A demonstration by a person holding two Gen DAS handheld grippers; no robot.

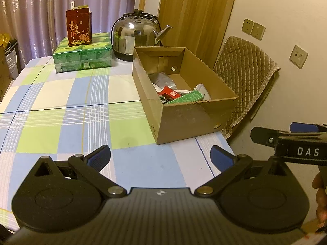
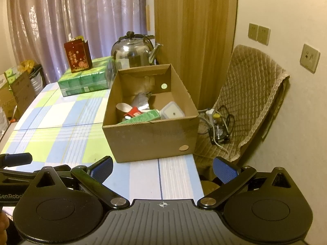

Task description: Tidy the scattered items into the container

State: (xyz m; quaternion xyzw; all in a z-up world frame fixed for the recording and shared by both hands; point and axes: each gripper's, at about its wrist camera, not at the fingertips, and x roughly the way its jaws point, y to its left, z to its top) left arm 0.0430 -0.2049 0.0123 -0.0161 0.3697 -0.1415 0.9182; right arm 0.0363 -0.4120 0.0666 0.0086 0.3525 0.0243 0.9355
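- We cannot see the floor of the cardboard box (image 1: 190,118) in the left wrist view: its near wall hides the lower parts of the red packet (image 1: 168,94) and green carton (image 1: 187,98).
- The kettle (image 2: 132,54) is partly hidden behind the box in the right wrist view.
- The print on the red gift box (image 2: 77,57) is too small for us to read there.
- The right gripper (image 1: 290,140) runs off the left wrist view's right edge.
- A hand (image 1: 320,200) is cut by that same edge.

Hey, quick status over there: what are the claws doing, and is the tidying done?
Both claws, left and right, open, empty. Scattered items in cardboard box. Tablecloth before the box bare. Nothing blocking.
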